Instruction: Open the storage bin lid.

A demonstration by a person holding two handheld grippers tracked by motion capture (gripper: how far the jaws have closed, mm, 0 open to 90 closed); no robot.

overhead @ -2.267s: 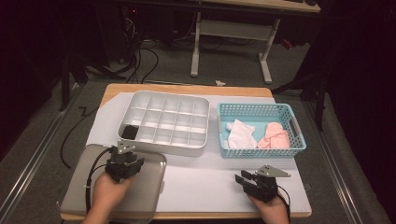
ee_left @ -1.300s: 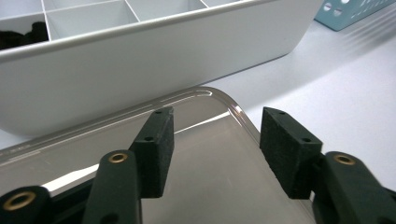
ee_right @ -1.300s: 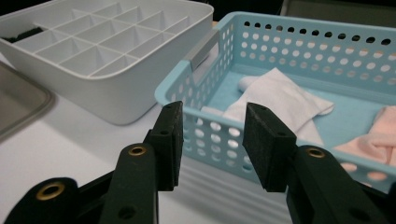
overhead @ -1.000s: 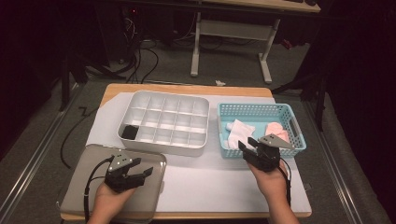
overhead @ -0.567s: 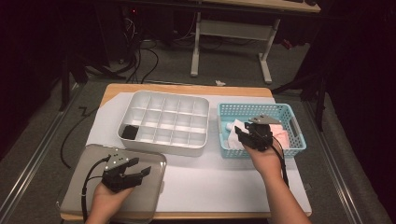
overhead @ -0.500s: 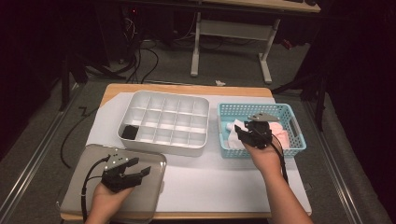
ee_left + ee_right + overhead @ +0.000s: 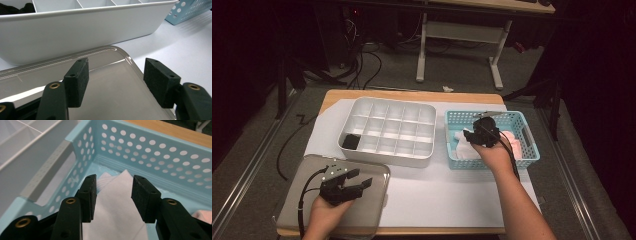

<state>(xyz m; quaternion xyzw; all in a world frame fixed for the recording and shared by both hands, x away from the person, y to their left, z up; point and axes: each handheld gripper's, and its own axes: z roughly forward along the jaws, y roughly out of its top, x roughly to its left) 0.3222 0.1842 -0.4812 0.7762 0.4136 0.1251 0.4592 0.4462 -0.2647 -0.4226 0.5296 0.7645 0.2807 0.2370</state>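
Right tongs (image 7: 113,197) are hanging apart over a white folded cloth (image 7: 117,207) lying flat inside the perforated blue basket (image 7: 155,152), not gripping it. Left tongs (image 7: 116,81) are standing apart, empty, above the grey lid (image 7: 107,82).

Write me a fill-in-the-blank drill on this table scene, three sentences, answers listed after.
1. The right gripper hangs with open jaws over the white cloth inside the perforated ____ basket.
2. The left gripper is poised open over the clear ____ that lies flat in front of the white divided tray.
3. One corner compartment of the divided tray holds a ____ item.

Missing words: blue; lid; black
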